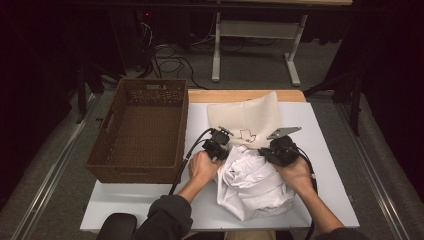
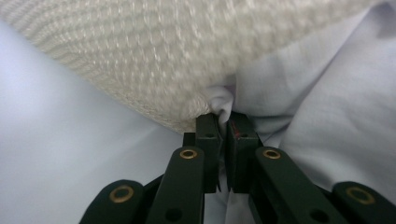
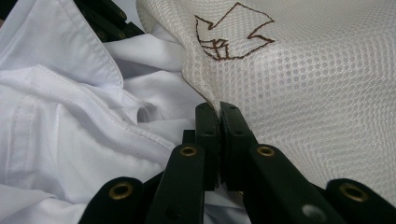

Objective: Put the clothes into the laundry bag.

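A cream mesh laundry bag (image 1: pixel 245 117) with a brown stitched mark lies flat on the white table top (image 1: pixel 325 150). A crumpled white shirt (image 1: pixel 255 182) is heaped at the bag's near edge. My left gripper (image 1: pixel 219 146) is at the shirt's left upper corner. In the left gripper view, the left gripper (image 2: pixel 225 119) is shut on a fold of the white shirt (image 2: pixel 317 107), right beside the mesh bag (image 2: pixel 154 56). My right gripper (image 1: pixel 274 150) is at the shirt's right upper corner. In the right gripper view, the right gripper (image 3: pixel 219 108) is shut on the mesh bag's (image 3: pixel 303 84) edge, beside the shirt (image 3: pixel 70 107).
A brown wicker basket (image 1: pixel 107 125) stands with nothing in it on the table's left part. A strip of wooden table edge (image 1: pixel 220 95) runs behind the bag. Beyond the table are cables and a white desk frame (image 1: pixel 255 30) on the floor.
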`<state>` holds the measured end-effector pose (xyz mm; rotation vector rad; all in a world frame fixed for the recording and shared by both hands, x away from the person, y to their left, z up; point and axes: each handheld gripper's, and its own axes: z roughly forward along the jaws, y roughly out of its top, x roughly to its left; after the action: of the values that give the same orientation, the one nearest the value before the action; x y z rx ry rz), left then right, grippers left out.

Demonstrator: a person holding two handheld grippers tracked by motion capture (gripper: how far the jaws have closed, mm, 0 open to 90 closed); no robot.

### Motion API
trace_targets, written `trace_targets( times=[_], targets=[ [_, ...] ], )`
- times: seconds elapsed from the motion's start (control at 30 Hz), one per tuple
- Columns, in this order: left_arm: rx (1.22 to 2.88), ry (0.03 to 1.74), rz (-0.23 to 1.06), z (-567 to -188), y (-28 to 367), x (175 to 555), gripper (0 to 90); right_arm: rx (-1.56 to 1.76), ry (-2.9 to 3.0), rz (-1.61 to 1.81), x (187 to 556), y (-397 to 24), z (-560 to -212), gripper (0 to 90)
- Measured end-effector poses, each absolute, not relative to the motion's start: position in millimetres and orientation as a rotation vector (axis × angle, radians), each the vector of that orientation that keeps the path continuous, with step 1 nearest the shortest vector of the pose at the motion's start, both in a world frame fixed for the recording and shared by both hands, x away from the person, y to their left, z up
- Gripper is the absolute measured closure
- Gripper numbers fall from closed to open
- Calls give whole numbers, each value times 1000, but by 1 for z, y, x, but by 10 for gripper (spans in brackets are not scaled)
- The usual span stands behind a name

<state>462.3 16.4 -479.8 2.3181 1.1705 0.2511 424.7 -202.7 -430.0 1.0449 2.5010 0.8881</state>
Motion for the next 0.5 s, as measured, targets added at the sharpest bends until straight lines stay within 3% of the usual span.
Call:
trace_targets(
  times=[0.5],
  targets=[
    [2400,1199,501,-425,51,439,826,975,2527,964,424,-169,-410,883]
  ],
)
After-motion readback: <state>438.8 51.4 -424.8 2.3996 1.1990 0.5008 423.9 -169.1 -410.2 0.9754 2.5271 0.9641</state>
